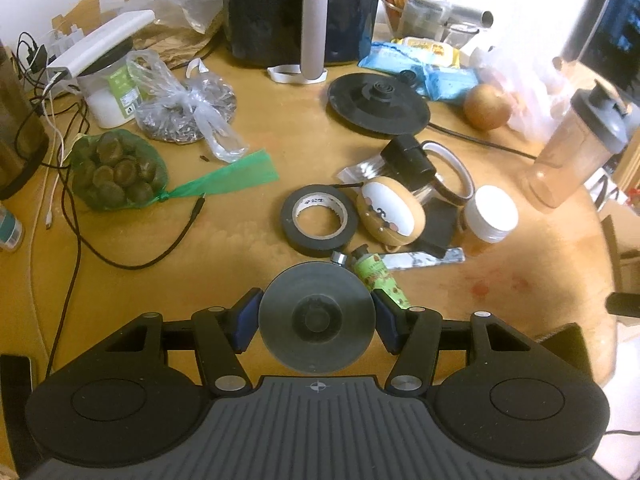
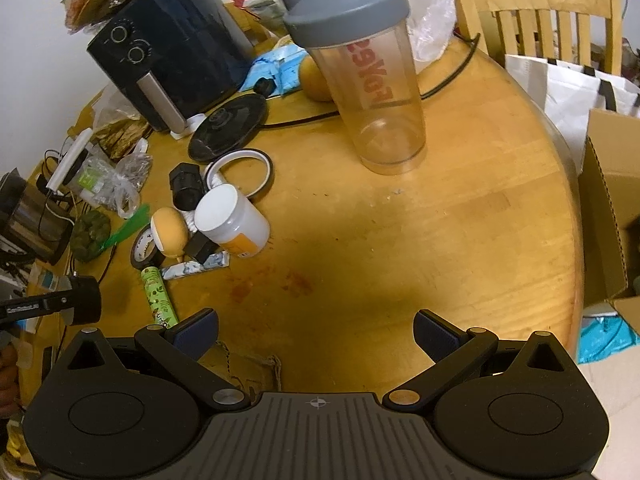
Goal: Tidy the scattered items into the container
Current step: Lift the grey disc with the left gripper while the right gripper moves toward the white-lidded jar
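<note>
Left gripper [image 1: 317, 322] tilts steeply down, fingers clamping a grey disc [image 1: 317, 317]; right gripper [image 2: 316, 334] fingers wide.

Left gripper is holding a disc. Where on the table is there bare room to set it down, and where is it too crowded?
Bare wood lies between the shaker bottle, the white-lidded jar and the table edge, ahead of the open right gripper. Crowded: the cluster around the black tape roll and green tube, just beyond the left gripper gripping the grey disc.
</note>
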